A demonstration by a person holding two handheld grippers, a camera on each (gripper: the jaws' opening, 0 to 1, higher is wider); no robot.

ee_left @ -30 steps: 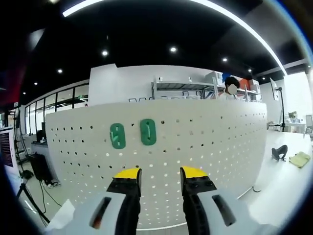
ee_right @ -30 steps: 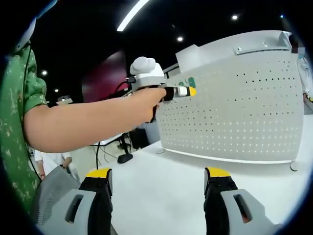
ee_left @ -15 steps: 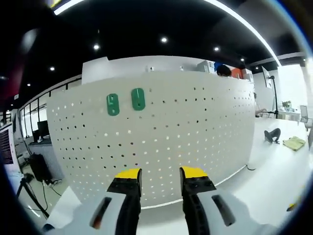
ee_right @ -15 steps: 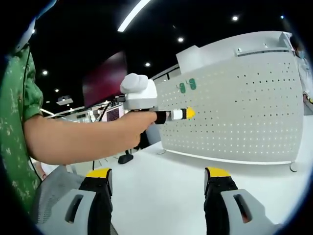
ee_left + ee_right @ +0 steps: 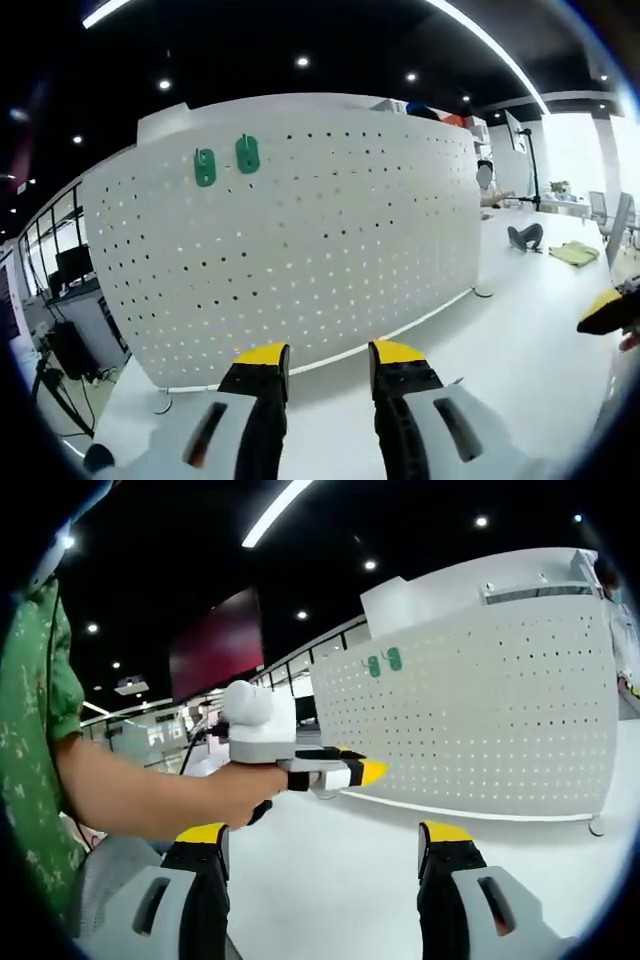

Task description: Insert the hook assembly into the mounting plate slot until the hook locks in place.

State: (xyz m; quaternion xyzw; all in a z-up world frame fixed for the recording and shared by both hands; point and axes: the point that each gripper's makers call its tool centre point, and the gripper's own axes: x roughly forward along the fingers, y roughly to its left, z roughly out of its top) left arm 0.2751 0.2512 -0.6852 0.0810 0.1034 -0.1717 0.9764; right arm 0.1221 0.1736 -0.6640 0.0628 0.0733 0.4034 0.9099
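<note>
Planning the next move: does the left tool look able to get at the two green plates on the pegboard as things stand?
Probably yes. The green plates sit high on the pegboard, with open air between them and the left tool, which hangs apart from the board and would have to rise.

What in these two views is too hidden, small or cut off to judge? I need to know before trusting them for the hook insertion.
- Green plates on the pegboard, left gripper view: too small to make out a slot or a seated hook.
- Same plates, right gripper view: tiny and far off.
- Left gripper, right gripper view: seen side-on, its gap cannot be read.
- Dark object on the table, left gripper view: too small to name.
</note>
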